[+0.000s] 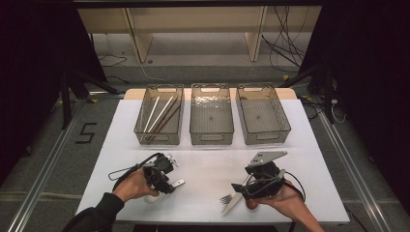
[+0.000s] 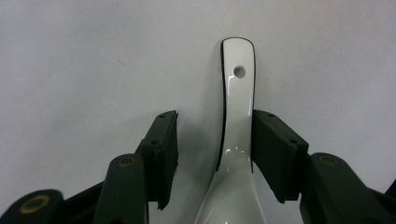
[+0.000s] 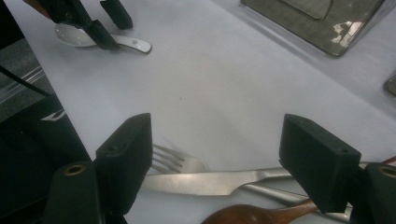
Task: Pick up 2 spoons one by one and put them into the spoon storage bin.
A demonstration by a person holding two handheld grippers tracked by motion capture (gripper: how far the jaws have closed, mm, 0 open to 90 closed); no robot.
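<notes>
In the high view the left gripper is seen at the lower left of the white table, set over a white ceramic spoon whose handle pokes out to the right of it; in the left gripper view the spoon is seen running straight up the middle of the frame, bowl at the bottom edge, handle end with its small hole at the top, so that its long axis lies along the jaws and not across them; the jaws stand half spread on either side of the handle, the right-hand pad seeming to touch its edge while a clear gap is left at the left-hand pad, and no pinch is made yet; the coming squeeze is judged to turn on that gap being closed evenly across the narrow handle.

Further right, at the lower middle of the high view, a fork, a knife and a brown wooden spoon are seen lying together under the right gripper; its jaws are held wide apart, nothing being pinched.

Three mesh baskets are lined along the upper middle, chopsticks lying in the leftmost; the white spoon is plainly nearer the left hand.

A "5" is marked on the floor at the left; no brand or label can be read.
</notes>
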